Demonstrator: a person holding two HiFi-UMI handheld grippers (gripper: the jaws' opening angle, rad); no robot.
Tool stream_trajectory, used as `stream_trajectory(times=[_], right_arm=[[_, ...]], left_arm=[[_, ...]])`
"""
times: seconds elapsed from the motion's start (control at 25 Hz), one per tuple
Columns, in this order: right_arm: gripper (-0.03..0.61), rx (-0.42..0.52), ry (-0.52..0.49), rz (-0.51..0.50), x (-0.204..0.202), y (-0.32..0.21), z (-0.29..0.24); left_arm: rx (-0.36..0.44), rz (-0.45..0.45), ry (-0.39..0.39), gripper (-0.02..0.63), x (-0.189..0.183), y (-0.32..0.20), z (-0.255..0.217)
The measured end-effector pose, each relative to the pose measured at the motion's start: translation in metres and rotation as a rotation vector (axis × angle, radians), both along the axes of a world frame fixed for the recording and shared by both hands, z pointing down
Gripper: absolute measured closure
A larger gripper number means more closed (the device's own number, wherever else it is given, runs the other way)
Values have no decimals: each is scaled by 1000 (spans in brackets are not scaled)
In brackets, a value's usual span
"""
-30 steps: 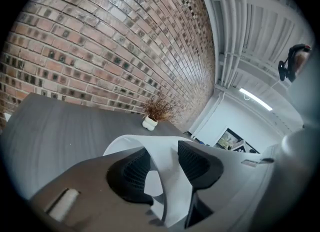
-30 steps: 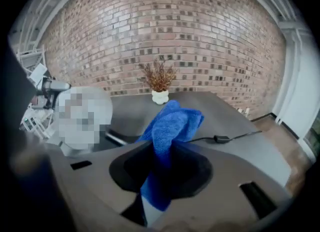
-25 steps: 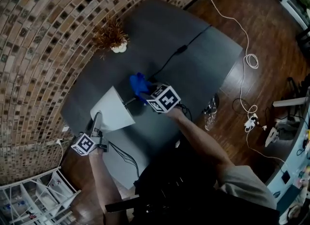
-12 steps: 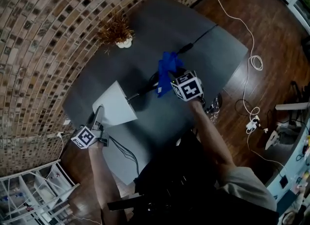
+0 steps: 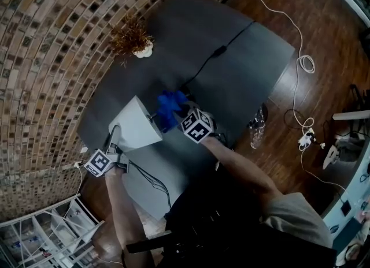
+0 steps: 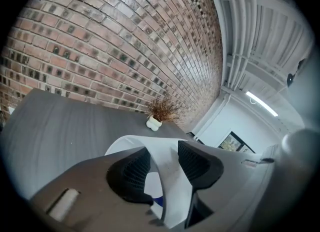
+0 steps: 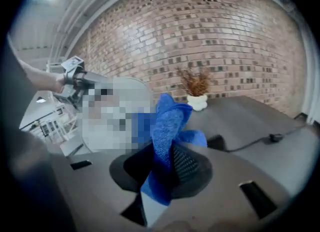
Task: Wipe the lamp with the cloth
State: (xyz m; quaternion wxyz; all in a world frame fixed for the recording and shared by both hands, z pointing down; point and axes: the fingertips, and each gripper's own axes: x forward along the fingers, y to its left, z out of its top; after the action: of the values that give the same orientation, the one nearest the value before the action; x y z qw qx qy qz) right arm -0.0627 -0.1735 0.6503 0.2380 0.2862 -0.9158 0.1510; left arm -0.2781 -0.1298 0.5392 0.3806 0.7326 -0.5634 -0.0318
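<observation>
Head view has the lamp sitting on the near-left part of the dark table, with its white shade facing up. The left gripper has its jaws pinched narrow on the rim of the lampshade, one jaw inside the wall and one outside. That grip is probably there to stop the light shade spinning or tipping while it gets rubbed. The right gripper is clamped on the blue cloth, with a good wad sticking out past the tips, so fabric meets the lamp instead of plastic. The cloth sits right up against the shade's right side, though actual contact is hard to confirm. The cord trails off across the table, clear of both hands.
</observation>
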Motion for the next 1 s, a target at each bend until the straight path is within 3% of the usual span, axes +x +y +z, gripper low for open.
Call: stream_trajectory(times=[0.12,0.2,0.28,0.36,0.44,0.52,0.6,0.84,1.0], right_arm=[[494,-15,55,168,58,-26,4],[494,31,50,195,68,-30,-16],[494,67,-44,85,37,-16,-42],[494,69,-146,-119,-17,14,-58],[494,86,-153,-293,-67,41,-57],[494,100,-104,-353,-89,49,-42],[492,75,-80,-303,-76,40,-27],[494,-81,-25,32,39,-24,-4],[494,-100,64,-28,40,-37,-10]], left_arm=[[-4,2,-6,442,-2,-5,-1],[-2,-1,-2,442,-3,-7,-1],[-3,-6,7,442,-3,-7,0],[-7,-13,1,442,-4,-5,1],[-14,-19,-7,442,-6,-2,1],[-11,-18,2,442,-4,1,1],[-9,-14,8,442,1,2,2],[12,-9,16,442,3,-1,0],[15,-29,63,442,4,3,2]])
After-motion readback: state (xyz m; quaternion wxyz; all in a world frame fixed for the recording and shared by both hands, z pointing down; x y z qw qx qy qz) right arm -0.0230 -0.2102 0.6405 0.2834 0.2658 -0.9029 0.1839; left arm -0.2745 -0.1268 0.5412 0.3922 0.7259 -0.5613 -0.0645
